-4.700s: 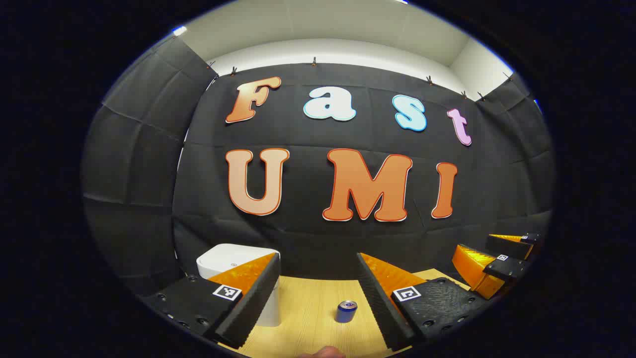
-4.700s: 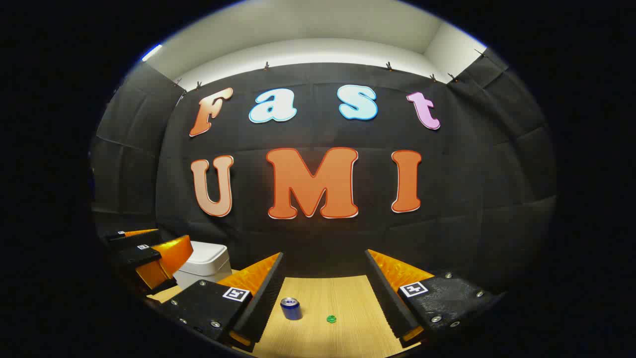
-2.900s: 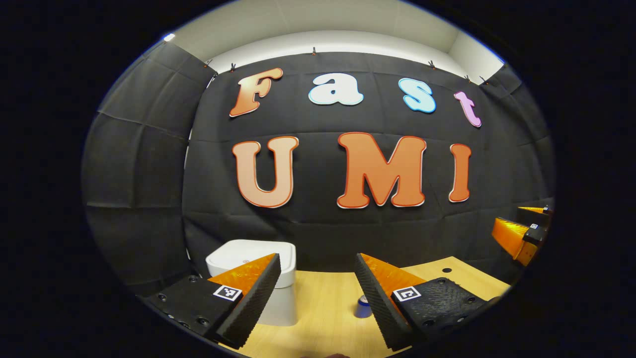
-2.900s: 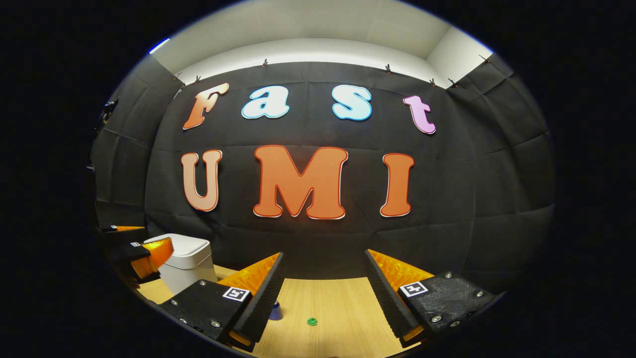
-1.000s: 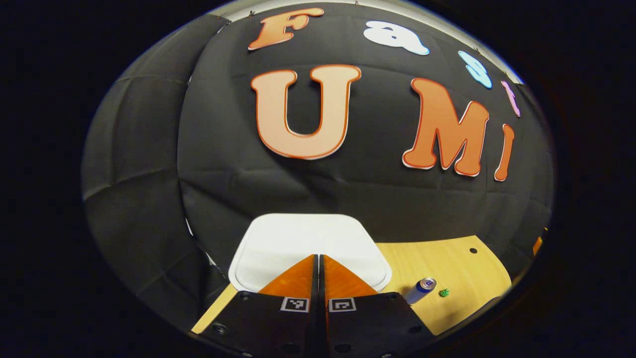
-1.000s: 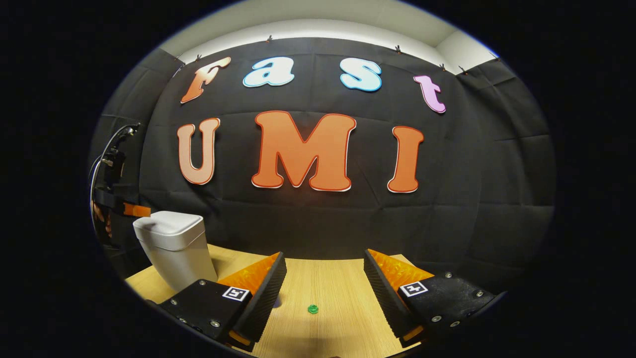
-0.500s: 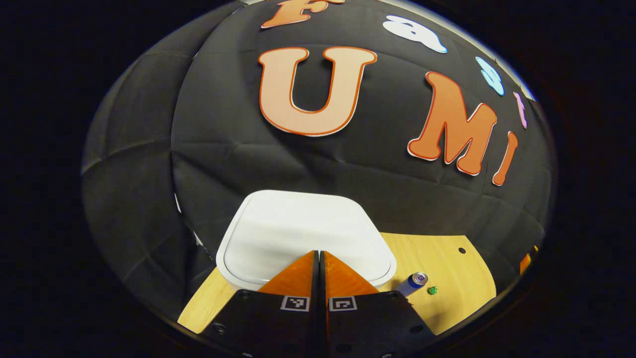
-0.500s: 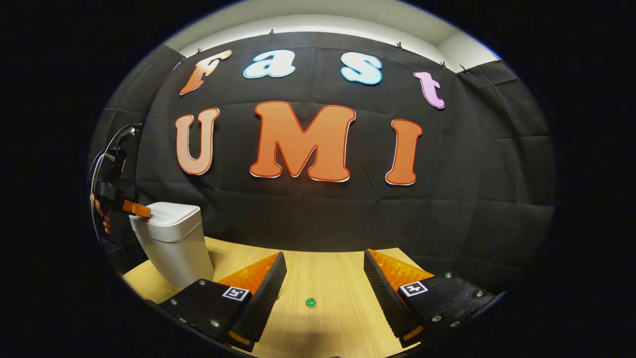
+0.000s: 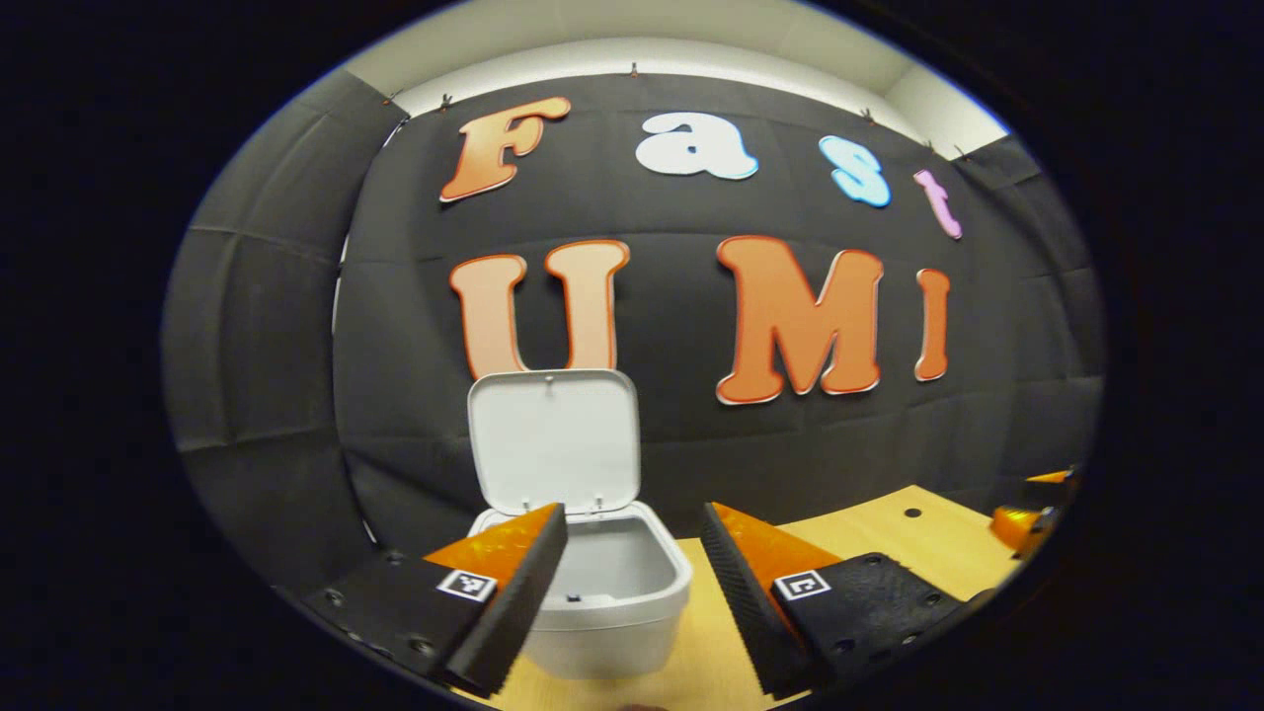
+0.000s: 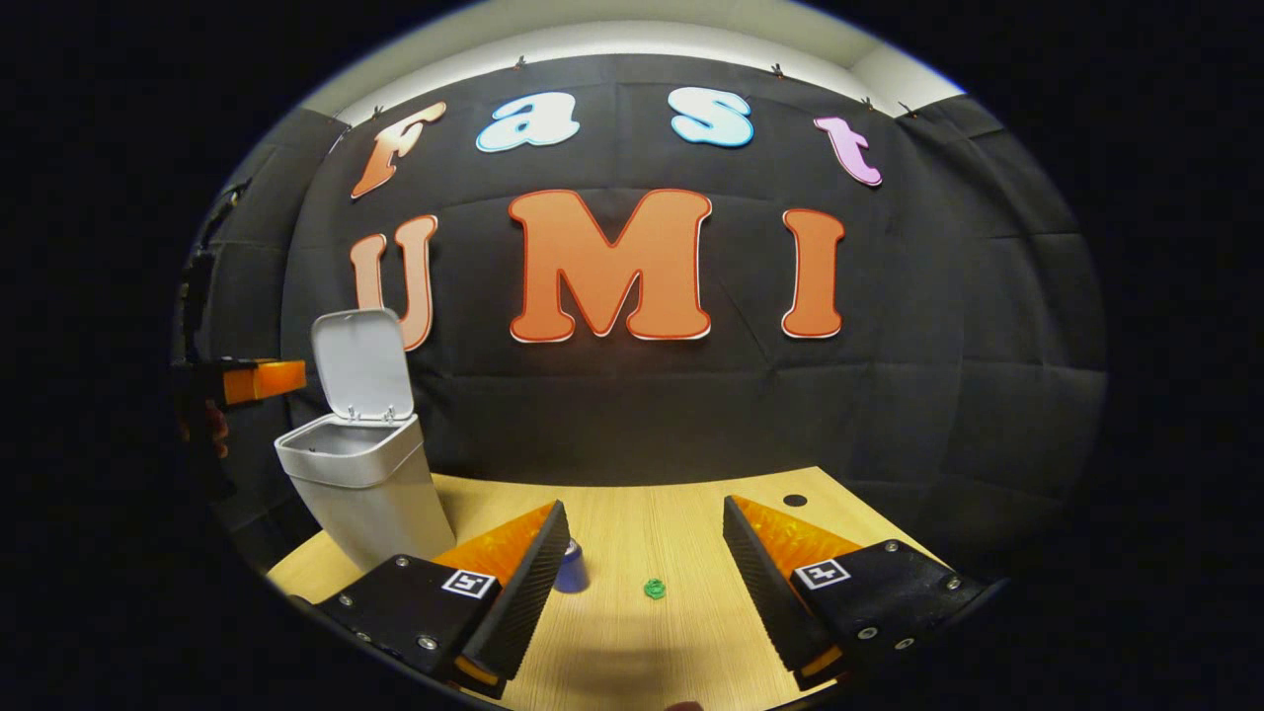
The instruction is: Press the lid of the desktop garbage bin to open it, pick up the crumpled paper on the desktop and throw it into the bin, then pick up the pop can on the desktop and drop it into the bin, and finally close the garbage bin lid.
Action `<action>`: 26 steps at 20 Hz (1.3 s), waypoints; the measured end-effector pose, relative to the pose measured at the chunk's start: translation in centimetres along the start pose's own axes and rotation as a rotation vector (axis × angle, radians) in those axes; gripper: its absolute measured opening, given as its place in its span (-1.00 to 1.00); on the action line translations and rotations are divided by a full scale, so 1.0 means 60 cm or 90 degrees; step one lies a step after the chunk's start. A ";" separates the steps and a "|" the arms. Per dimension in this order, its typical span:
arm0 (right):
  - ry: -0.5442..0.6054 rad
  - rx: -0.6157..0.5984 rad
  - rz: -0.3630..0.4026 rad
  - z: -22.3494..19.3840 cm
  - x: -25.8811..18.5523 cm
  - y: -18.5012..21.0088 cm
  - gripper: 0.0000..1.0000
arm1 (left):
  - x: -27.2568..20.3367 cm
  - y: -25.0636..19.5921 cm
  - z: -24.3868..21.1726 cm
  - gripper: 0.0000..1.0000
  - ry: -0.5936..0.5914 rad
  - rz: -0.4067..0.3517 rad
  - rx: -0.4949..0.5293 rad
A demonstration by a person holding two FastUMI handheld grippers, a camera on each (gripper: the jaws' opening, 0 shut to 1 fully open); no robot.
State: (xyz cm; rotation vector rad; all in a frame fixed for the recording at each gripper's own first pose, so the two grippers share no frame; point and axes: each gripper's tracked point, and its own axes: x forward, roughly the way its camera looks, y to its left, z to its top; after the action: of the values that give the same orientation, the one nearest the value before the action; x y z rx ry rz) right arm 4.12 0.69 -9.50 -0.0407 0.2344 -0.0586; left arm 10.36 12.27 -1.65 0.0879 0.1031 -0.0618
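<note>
White plastic desktop bin (image 9: 607, 592) lower centre, hinged lid (image 9: 553, 439) upright; left tool (image 9: 624, 583) spread before its rim; right tool (image 10: 647, 583) spread above pale wooden surface (image 10: 681, 523).

left gripper (image 9: 624, 583): two wedge-shaped fingers with ridged inner faces, on flat black mounts
left gripper markings: a small square black-and-white tag on each mount
left gripper screws: round dark screw heads along the mounts' outer edges
right gripper (image 10: 647, 583): same wedge fingers and black mounts
right gripper screws: bright silver heads
right gripper markings: one square tag per mount
</note>
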 end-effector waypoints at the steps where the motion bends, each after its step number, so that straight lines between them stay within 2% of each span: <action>1: 0.008 -0.003 -0.002 -0.011 0.007 -0.001 0.88 | -0.009 -0.016 0.007 0.87 -0.010 -0.017 -0.003; 3: 0.022 -0.013 0.005 -0.035 0.033 0.003 0.88 | -0.039 -0.033 0.026 0.90 -0.023 -0.029 -0.001; 6: 0.066 -0.057 0.025 -0.099 0.080 0.011 0.87 | -0.071 -0.081 0.021 0.83 -0.013 -0.059 0.001; 8: 0.090 -0.085 0.050 -0.149 0.118 0.013 0.89 | -0.079 -0.095 0.028 0.84 -0.011 -0.050 0.011; 14: 0.201 -0.110 0.121 -0.312 0.255 0.007 0.90 | -0.097 -0.129 0.045 0.84 0.011 0.039 0.062; 16: 0.242 -0.127 0.120 -0.369 0.289 0.001 0.89 | -0.101 -0.134 0.043 0.89 0.026 0.070 0.089; 17: 0.267 -0.124 0.123 -0.401 0.302 0.001 0.90 | -0.105 -0.136 0.042 0.83 0.033 0.084 0.097; 18: 0.292 -0.116 0.127 -0.423 0.309 0.004 0.90 | -0.107 -0.136 0.040 0.90 0.042 0.099 0.104; 21: 0.315 -0.116 0.127 -0.451 0.318 0.006 0.82 | -0.111 -0.135 0.031 0.84 0.063 0.129 0.117; 22: 0.320 -0.106 0.131 -0.456 0.320 0.012 0.80 | -0.110 -0.135 0.030 0.94 0.068 0.135 0.119; 23: 0.324 -0.104 0.135 -0.465 0.320 0.018 0.67 | -0.106 -0.134 0.028 0.94 0.071 0.139 0.118; 24: 0.334 -0.111 0.143 -0.473 0.316 0.021 0.56 | -0.103 -0.136 0.027 0.85 0.075 0.139 0.115; 25: 0.331 -0.111 0.146 -0.470 0.315 0.026 0.28 | -0.099 -0.140 0.025 0.84 0.077 0.137 0.114; 26: 0.328 -0.118 0.142 -0.465 0.310 0.025 0.14 | -0.096 -0.146 0.021 0.84 0.081 0.131 0.115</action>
State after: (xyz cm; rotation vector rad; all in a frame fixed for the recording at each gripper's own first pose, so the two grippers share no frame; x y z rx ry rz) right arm 15.78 0.09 -40.98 -0.1842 0.7573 0.1777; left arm 4.21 3.75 -0.52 0.2830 0.2156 0.1405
